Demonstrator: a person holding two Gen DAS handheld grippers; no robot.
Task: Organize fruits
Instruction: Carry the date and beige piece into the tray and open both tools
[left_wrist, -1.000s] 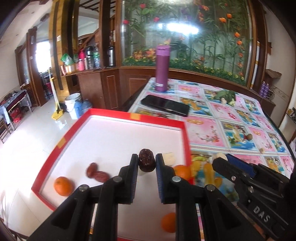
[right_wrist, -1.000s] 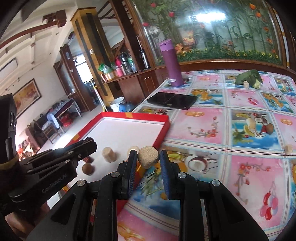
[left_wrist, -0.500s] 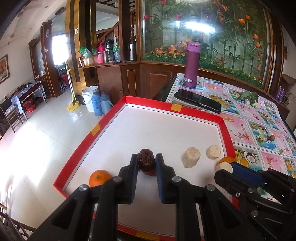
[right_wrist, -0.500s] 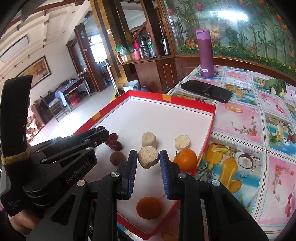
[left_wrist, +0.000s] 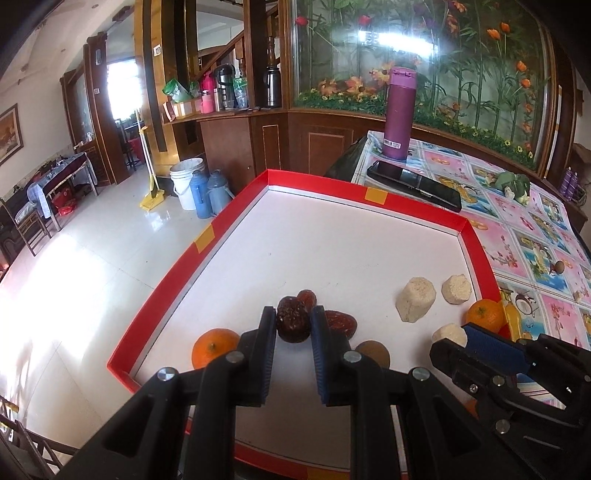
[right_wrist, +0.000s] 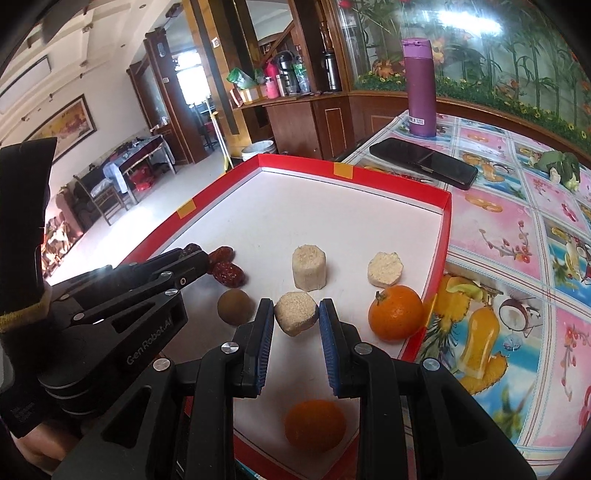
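A red-rimmed white tray (left_wrist: 236, 210) (right_wrist: 445, 218) holds the fruit. My left gripper (left_wrist: 293, 325) is shut on a dark red date (left_wrist: 293, 323), low over the tray beside two other dates (left_wrist: 340, 321) (right_wrist: 229, 273). My right gripper (right_wrist: 296, 314) is shut on a beige banana chunk (right_wrist: 296, 313) just above the tray floor. Two more banana chunks (right_wrist: 309, 267) (right_wrist: 385, 268) lie ahead of it. Oranges (right_wrist: 395, 312) (right_wrist: 314, 424) (left_wrist: 214, 347) and a brown longan (right_wrist: 235, 305) lie in the tray.
A black phone (right_wrist: 423, 162) and a purple bottle (right_wrist: 419, 86) are on the patterned tablecloth beyond the tray. A green vegetable piece (right_wrist: 557, 162) lies at the far right. The tray's left side overhangs the floor.
Both grippers have moved lower and forward over the tray with their pieces still held. The date now sits close by the other dates.
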